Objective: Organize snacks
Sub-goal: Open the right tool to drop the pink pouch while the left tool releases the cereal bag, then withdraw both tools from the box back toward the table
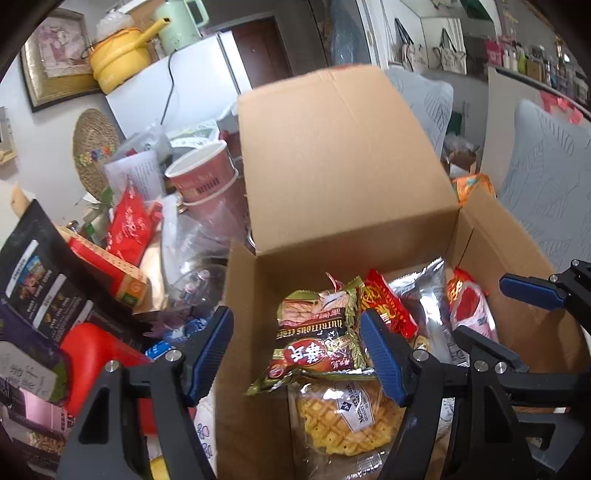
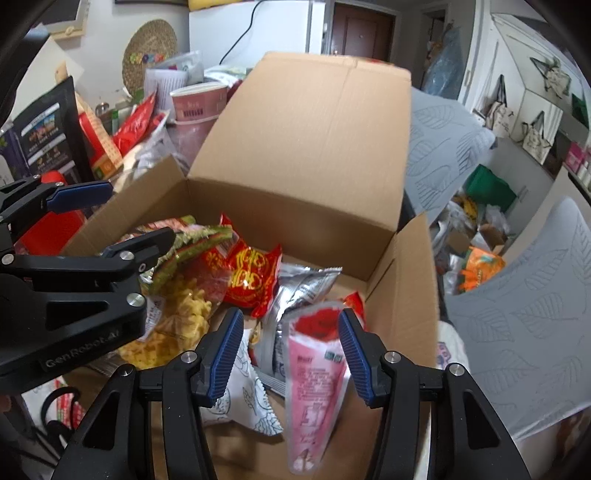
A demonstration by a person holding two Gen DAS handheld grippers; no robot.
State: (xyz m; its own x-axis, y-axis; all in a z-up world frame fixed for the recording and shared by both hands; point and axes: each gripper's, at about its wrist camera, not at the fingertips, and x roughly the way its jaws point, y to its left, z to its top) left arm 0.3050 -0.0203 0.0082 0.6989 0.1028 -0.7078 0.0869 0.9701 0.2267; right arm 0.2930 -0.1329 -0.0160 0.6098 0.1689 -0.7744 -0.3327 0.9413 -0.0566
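One cardboard box (image 2: 306, 155), perhaps six snack packets (image 2: 255, 277), two tongs (image 2: 282, 354).

A cluttered home: fridge (image 1: 192, 77), framed picture (image 1: 55, 55), kettle (image 1: 177, 22), hanging tote bags (image 2: 535, 133).

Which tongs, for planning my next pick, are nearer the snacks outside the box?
Left tongs: straddling the box's left wall beside the red packet outside; right tongs hover over the pink packet.

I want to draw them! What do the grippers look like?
Both the left gripper and right gripper are black plastic frames with silver screws and ribbed blue pads on their fingers. One carries grey "GenRobot.AI" lettering.
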